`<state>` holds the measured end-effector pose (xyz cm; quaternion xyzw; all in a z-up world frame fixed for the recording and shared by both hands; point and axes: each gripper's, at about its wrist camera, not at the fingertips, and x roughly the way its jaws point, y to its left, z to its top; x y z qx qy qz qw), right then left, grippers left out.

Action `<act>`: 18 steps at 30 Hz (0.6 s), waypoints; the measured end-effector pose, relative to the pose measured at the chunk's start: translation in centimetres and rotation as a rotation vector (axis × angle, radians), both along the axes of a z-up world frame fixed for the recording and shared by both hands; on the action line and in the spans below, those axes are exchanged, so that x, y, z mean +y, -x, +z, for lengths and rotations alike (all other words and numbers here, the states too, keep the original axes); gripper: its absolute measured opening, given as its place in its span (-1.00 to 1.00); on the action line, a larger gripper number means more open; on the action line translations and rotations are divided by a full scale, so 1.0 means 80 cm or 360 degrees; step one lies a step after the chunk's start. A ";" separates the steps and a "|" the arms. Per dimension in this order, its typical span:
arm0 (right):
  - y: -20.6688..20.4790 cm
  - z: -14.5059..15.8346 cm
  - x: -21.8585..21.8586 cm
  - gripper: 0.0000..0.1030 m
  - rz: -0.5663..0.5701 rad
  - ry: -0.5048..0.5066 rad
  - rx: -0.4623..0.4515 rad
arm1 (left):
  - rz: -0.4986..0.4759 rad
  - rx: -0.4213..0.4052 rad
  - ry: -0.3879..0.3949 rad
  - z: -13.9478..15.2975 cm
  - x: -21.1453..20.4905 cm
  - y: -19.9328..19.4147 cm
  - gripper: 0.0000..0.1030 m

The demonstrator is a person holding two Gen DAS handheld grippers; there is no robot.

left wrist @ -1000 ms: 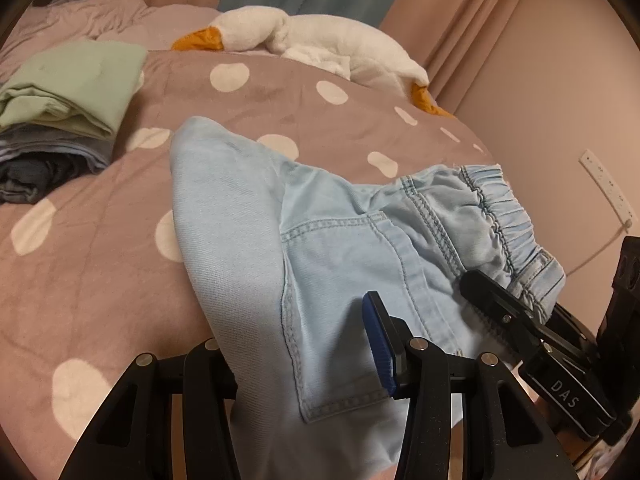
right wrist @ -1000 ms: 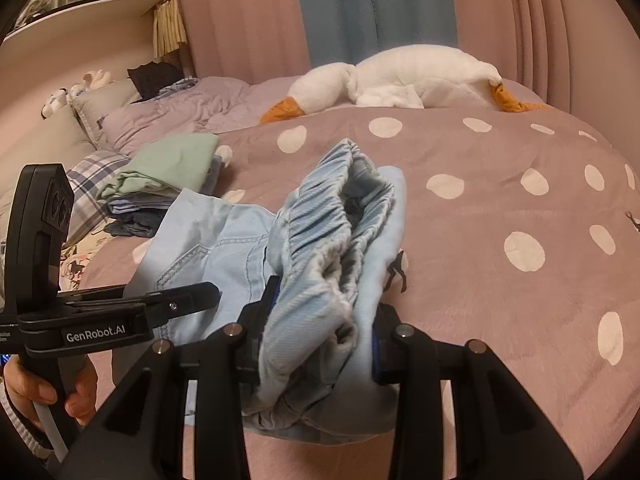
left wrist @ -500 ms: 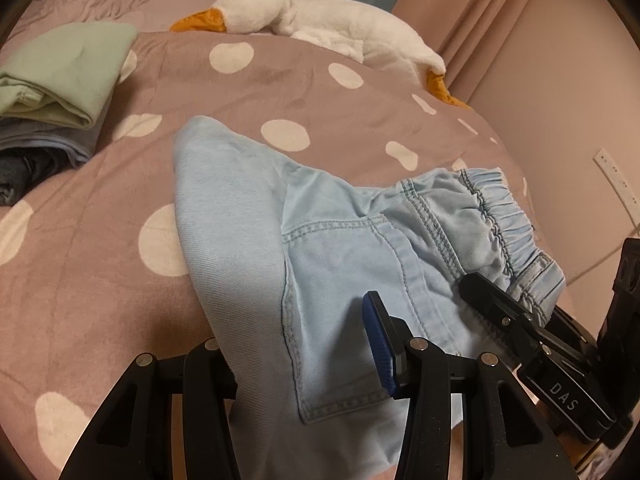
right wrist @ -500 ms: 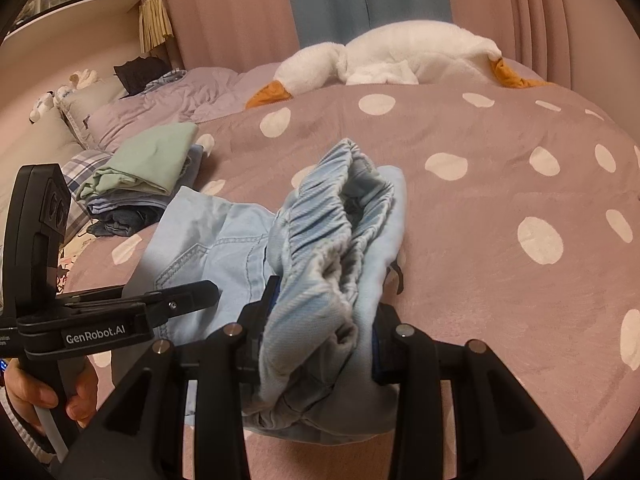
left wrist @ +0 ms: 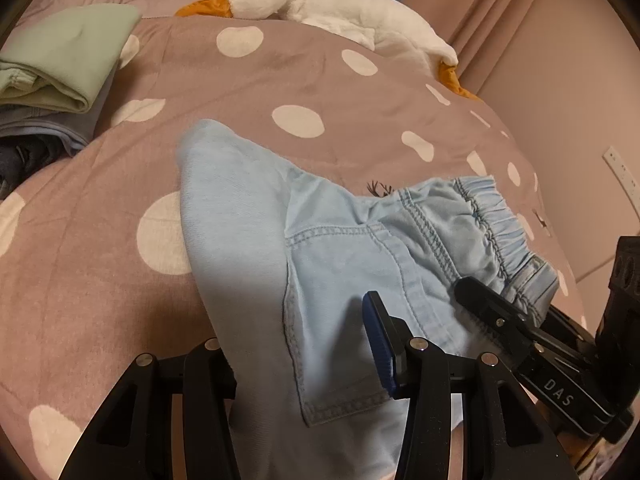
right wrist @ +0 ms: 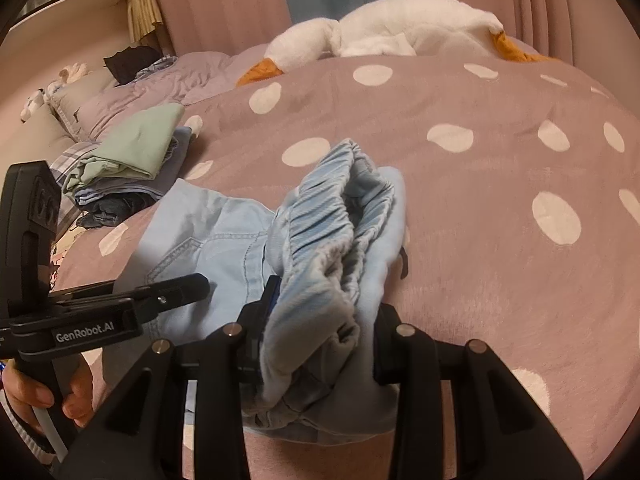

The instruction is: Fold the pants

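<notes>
Polka-dot bedspread (left wrist: 360, 92) fills both views. Near, bottom centre: left gripper (left wrist: 304, 344) clamped on pants (left wrist: 248, 208) leg side, right gripper (right wrist: 324, 320) clamped on bunched waistband (right wrist: 340, 208). Both lower than second ago, pants almost laid down. Folded clothes pile (left wrist: 60, 60) upper left; plush goose (left wrist: 340, 4) far top.
</notes>
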<state>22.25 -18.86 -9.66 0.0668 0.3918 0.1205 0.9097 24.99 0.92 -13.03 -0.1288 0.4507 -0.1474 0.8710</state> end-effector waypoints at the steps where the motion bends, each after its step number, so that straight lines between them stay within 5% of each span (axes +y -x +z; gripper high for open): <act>1: -0.001 -0.003 -0.002 -0.27 -0.0007 -0.0015 0.0013 | 0.0000 -0.0001 -0.0004 0.000 0.000 0.000 -0.08; 18: -0.004 -0.009 -0.006 -0.25 -0.0012 -0.0049 0.0032 | 0.0000 -0.0002 -0.0029 0.000 -0.002 -0.005 -0.08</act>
